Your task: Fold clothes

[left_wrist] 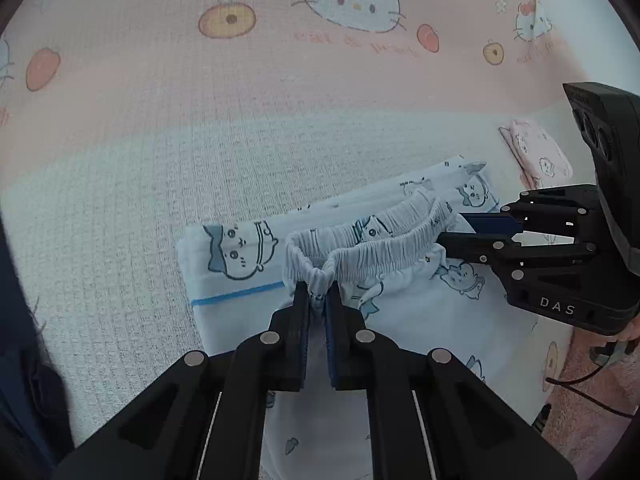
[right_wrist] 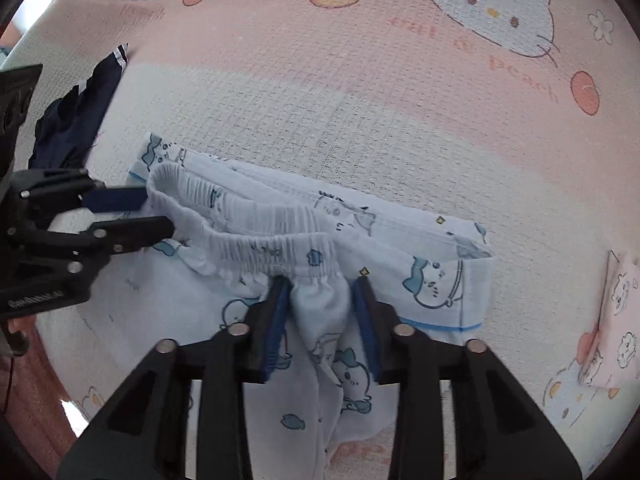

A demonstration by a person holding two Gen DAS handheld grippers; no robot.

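Your pale blue shorts (left_wrist: pixel 400 280) lie just below the middle of both wrist views, on a pink and white waffle-textured blanket (left_wrist: pixel 200 140) printed with cartoon cats and peaches, and part of them is already doubled over, with a blue-piped hem edge (left_wrist: pixel 236 294) showing at centre left in the left wrist view. The gathered elastic waistband (left_wrist: pixel 360 248) stands up as an open loop between your two tools. Your left gripper (left_wrist: pixel 318 300) has its jaws drawn narrow and pinched on the near end of that waistband, the cloth bunched between the pads. Your right gripper (right_wrist: pixel 320 300) stands a little wider, with a fold of the shorts' fabric filling the gap just under the waistband; the left pad meets the cloth, but you cannot tell from here whether the right pad presses on it. In the left wrist view that same gripper reaches in from the right edge, its fingertips at the far end of the waistband. Open blanket spreads above the shorts across the upper half of both frames, with nothing lying on it there. At the right edge of the right wrist view a small folded pink garment (right_wrist: pixel 616 320) sits well apart from the shorts. At the upper left of that view a dark navy garment (right_wrist: pixel 80 116) with white stripes lies crumpled near the blanket's edge, just beyond the left tool.
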